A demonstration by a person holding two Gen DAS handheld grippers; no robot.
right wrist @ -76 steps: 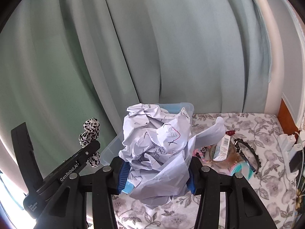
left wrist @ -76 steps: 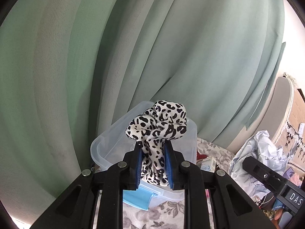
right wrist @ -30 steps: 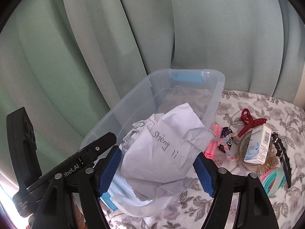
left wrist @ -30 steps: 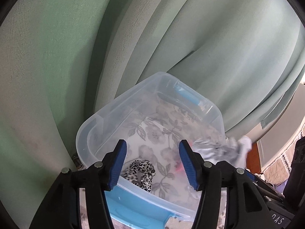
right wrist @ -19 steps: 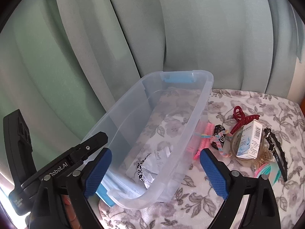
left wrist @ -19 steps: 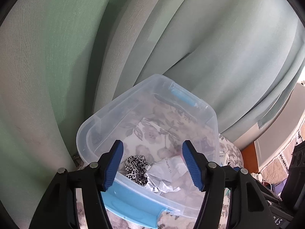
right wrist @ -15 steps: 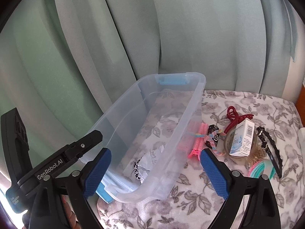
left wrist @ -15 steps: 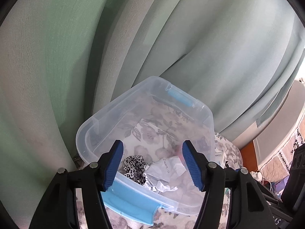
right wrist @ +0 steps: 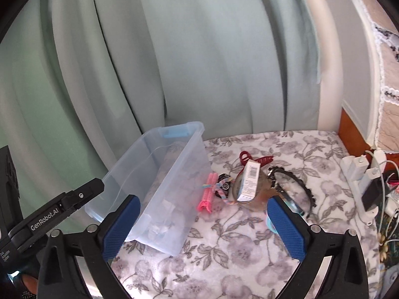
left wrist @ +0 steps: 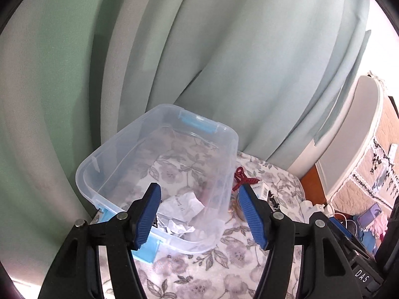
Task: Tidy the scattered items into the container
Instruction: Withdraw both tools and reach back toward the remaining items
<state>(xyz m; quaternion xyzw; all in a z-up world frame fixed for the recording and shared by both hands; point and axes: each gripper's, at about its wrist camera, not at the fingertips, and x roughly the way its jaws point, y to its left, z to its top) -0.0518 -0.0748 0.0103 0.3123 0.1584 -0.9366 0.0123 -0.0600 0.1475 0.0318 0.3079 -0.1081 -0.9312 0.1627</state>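
Sitting on floral cloth [right wrist: 224, 261]: clear container [right wrist: 179, 174], blue latches.

Lying inside container: crumpled paper [left wrist: 183, 205], handwriting too small to read.

Lying right of container: pink curlers [right wrist: 208, 195], red claw clip [right wrist: 259, 160], white barcoded box [right wrist: 248, 182], black headband [right wrist: 299, 186].

Hovering near container, jaws apart, gripping nothing: left gripper [left wrist: 199, 214], "GenRobot.AI" showing on side.

Right gripper [right wrist: 203, 226] jaws opening, nothing between.

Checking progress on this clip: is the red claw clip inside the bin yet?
No, the red claw clip lies on the floral cloth outside the bin, beside a small box.
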